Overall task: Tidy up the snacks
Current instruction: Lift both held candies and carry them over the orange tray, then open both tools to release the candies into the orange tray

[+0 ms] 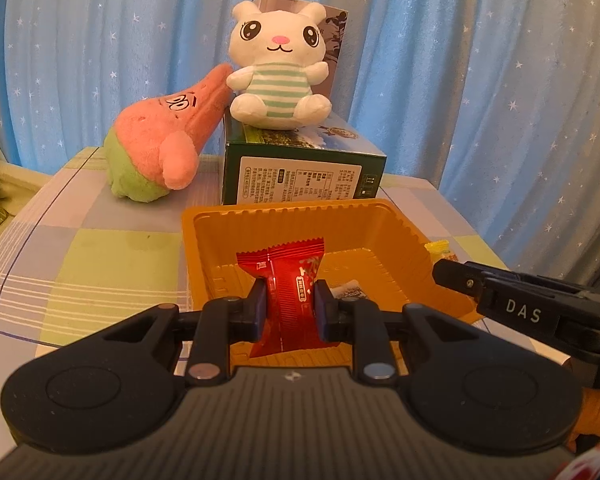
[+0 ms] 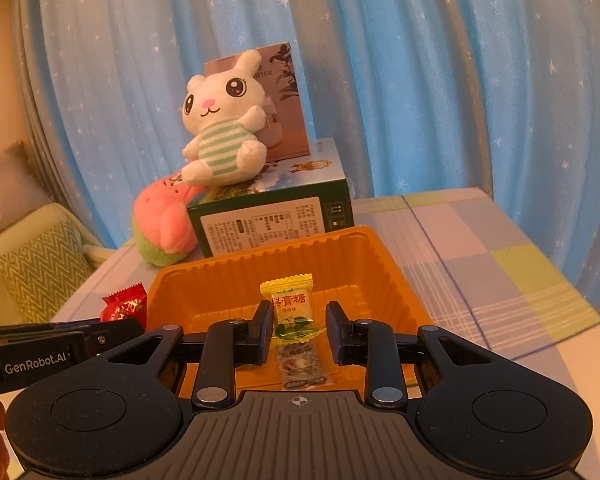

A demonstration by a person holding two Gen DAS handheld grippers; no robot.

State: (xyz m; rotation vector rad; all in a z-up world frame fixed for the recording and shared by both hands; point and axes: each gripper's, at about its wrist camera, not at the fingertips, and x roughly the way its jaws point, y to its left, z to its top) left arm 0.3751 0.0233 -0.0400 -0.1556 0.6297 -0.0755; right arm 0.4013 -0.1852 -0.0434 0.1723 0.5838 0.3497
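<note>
Checked tabletop [image 1: 100,248] before starry blue curtain [image 1: 460,80]; over orange tray [image 1: 380,232], left gripper [image 1: 290,304] clamping red candy [image 1: 292,280], right gripper [image 2: 299,330] seemingly grasping yellow candy [image 2: 290,300] (contact unclear).

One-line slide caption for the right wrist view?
Right tongs hold a yellow candy over the orange tray; a plush rabbit sits on the green box behind.
</note>
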